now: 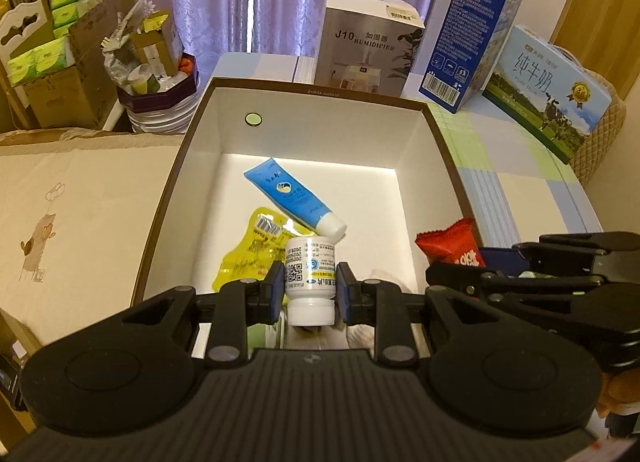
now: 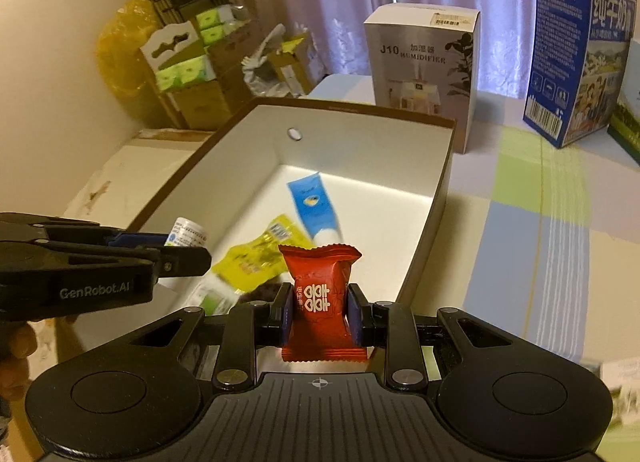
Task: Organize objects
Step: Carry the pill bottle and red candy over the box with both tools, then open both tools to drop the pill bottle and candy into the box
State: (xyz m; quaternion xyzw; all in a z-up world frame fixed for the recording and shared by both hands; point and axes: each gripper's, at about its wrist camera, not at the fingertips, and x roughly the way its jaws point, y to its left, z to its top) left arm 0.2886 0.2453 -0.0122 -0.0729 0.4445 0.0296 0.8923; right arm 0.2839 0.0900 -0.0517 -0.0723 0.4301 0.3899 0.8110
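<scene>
Left wrist view: at lower centre the left gripper (image 1: 310, 288) pinches a white bottle (image 1: 309, 280) over the open box (image 1: 224, 122), yellow pouch (image 1: 244, 258) and blue tube (image 1: 292, 198) inside; at right the right gripper (image 2: 319, 312) clamps a red packet (image 2: 320, 296).

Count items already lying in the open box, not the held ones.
2 clearly: blue tube near the middle of the box floor, yellow packet partly under its cap end. More may sit hidden along the near edge behind the left claw.
</scene>
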